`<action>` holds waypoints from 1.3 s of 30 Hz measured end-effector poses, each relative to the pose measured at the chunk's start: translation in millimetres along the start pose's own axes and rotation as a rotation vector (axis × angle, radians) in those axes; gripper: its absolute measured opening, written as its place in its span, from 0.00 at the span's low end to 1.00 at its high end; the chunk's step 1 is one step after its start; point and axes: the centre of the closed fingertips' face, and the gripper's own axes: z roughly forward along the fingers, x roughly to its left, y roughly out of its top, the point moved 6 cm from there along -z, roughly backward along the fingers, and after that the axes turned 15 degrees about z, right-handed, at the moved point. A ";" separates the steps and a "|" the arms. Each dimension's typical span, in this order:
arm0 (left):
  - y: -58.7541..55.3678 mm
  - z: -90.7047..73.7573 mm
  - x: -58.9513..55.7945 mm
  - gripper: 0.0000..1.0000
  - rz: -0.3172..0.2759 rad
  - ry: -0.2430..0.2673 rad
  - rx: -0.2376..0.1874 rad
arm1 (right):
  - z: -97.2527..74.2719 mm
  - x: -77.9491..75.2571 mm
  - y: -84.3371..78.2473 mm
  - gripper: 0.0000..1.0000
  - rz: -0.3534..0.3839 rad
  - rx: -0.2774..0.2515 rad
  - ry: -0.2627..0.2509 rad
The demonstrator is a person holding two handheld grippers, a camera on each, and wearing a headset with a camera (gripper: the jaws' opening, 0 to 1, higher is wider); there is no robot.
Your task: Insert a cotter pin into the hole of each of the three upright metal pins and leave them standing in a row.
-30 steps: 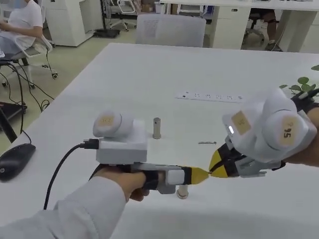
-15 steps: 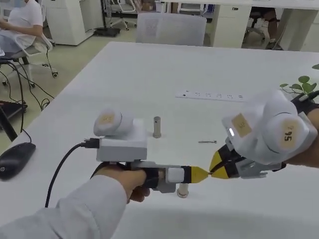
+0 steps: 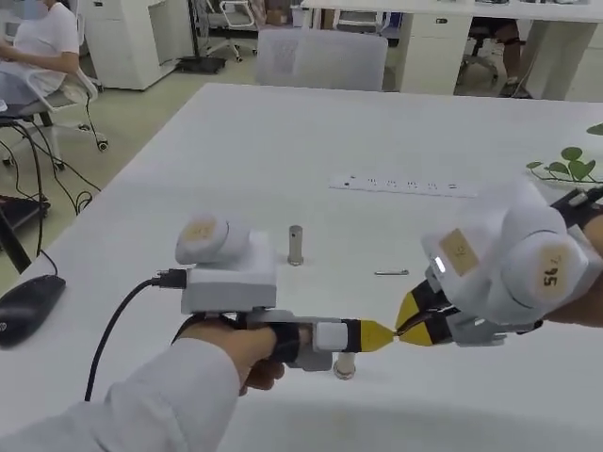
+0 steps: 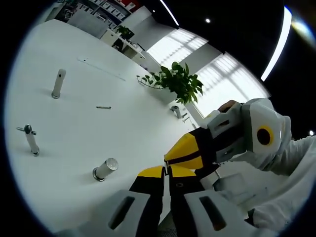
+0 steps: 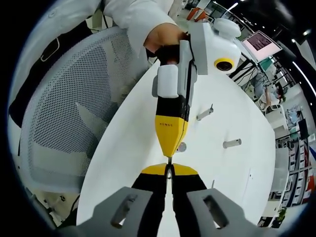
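My left gripper (image 3: 384, 335) and right gripper (image 3: 407, 331) meet tip to tip above the white table (image 3: 283, 141), both shut. A thin cotter pin (image 5: 169, 163) spans the two sets of tips, and both seem to pinch it. One bare upright metal pin (image 3: 296, 245) stands behind the left gripper, and another (image 3: 345, 363) stands right under it. In the left gripper view the bare pins (image 4: 58, 83) (image 4: 105, 169) flank a pin with a cotter pin through its top (image 4: 31, 139). A loose cotter pin (image 3: 391, 273) lies flat beyond the tips.
A white power strip (image 3: 400, 185) lies further back on the table. A black mouse (image 3: 28, 301) rests off the left edge and a plant (image 3: 573, 165) stands at the right. Chairs and a seated person are beyond the table.
The two grippers stay tip to tip and have sunk very slightly. Nothing on the table has moved.
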 end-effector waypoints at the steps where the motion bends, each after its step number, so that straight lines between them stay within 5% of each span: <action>1: 0.0 0.0 0.0 0.01 -0.001 0.000 0.000 | 0.0 0.1 0.0 0.04 0.000 0.000 0.000; 22: 1.5 -4.6 4.1 0.00 0.044 0.016 -0.005 | 1.9 -2.2 1.0 0.08 0.029 -0.001 0.024; 39: 1.5 -12.8 -8.3 0.00 0.298 -0.001 0.031 | -2.0 -8.7 -5.7 0.10 0.186 -0.031 0.145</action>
